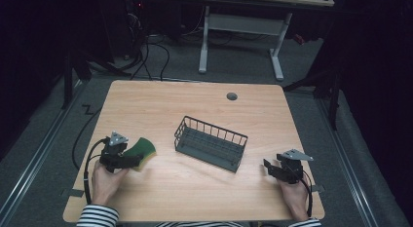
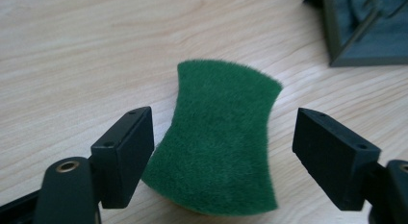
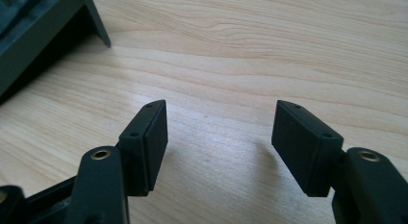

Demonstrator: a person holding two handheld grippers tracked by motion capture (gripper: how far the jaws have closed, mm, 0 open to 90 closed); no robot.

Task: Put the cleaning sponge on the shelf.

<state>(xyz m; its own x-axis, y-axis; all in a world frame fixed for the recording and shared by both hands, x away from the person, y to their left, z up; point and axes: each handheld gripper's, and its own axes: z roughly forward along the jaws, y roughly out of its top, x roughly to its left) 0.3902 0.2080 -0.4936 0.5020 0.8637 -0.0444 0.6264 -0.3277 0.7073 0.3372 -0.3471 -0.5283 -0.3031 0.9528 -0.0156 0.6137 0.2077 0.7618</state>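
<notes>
The sponge (image 2: pixel 219 142) lies flat on the counter (image 1: pixel 195 193), green scouring side up, well to the left of the wire basket (image 1: pixel 211 142) and apart from it. It has a waisted outline, narrower across the middle than at the ends, and a fuzzy, matted top; in the high view a yellow layer shows along the edge that faces the basket.

The left tongs (image 2: pixel 223 154) straddle its near end with their jaws apart. The left-hand jaw sits right at the sponge's edge, and I cannot tell whether it touches; the right-hand jaw stands clear of the other edge. The step in hand looks like the grasp on the sponge, with the grip not yet made. The next move calls for the jaws to close squarely across the near end, low enough to catch the soft layer as well as the green top.

The right tongs (image 3: pixel 219 137) rest low over bare wood to the right of the basket, jaws apart, nothing between them.
</notes>
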